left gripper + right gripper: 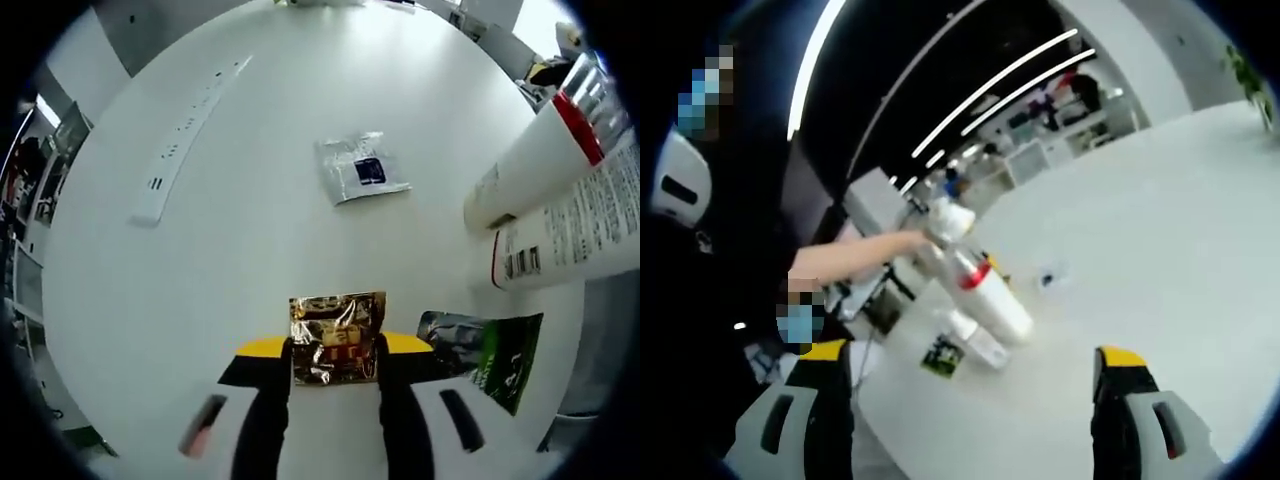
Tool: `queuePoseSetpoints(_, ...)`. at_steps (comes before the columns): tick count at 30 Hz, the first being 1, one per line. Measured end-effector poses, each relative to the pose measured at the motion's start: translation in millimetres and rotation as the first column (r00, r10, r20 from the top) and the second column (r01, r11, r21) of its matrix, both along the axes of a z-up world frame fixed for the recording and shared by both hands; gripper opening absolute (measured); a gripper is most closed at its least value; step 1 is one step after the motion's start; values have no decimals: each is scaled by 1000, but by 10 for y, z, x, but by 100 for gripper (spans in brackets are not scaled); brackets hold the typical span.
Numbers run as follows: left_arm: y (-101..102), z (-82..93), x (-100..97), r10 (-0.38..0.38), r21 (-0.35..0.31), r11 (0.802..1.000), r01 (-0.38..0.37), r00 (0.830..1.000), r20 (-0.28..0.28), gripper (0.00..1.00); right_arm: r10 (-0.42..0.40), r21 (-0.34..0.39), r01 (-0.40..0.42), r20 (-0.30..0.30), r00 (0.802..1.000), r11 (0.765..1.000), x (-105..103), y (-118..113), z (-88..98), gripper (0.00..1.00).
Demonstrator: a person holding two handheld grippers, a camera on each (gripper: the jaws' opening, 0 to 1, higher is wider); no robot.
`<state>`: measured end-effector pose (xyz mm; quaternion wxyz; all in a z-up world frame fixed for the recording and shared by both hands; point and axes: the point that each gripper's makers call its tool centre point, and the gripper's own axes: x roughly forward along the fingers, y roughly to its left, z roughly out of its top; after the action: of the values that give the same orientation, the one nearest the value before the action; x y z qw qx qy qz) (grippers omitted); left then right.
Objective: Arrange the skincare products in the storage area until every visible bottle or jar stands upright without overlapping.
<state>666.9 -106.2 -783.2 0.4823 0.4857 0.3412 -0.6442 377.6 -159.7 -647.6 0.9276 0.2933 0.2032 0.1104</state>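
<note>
A round white table (250, 230) spans the left gripper view, with a white power strip (185, 125) at upper left and a silver sachet (362, 167) above centre. Two large white tubes (560, 190) lie at the right edge, a green packet (490, 355) below them. The left gripper (335, 355), at bottom centre, is clamped on a gold foil sachet (337, 337). In the right gripper view, an office with ceiling light strips; the right gripper (970, 385) gapes wide, holding nothing, while a person's arm (855, 255) reaches the tubes at centre.
</note>
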Motion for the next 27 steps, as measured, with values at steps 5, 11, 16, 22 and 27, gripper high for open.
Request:
queuePoseSetpoints(5, 0, 39, -4, 4, -9, 1000, -4, 1000, 0, 39, 0, -2, 0, 7, 1000, 1000, 9, 0, 28, 99)
queuePoseSetpoints(11, 41, 15, -1, 3, 3, 1000, -3, 1000, 10, 37, 4, -3, -4, 6, 1000, 1000, -9, 31, 26, 99)
queuePoseSetpoints(16, 34, 35, 21, 2, 0, 1000, -2, 1000, 18, 10, -2, -1, 2, 2, 1000, 1000, -34, 19, 23, 99)
queuePoseSetpoints(22, 90, -16, 10, -30, 25, 999, 29, 998, 47, 14, -2, -1, 2, 3, 1000, 1000, -17, 15, 25, 99)
queuePoseSetpoints(27, 223, 247, -100, -17, 4, 1000, 17, 999, 38, 31, 8, -3, -8, 0, 1000, 1000, -16, 24, 21, 99)
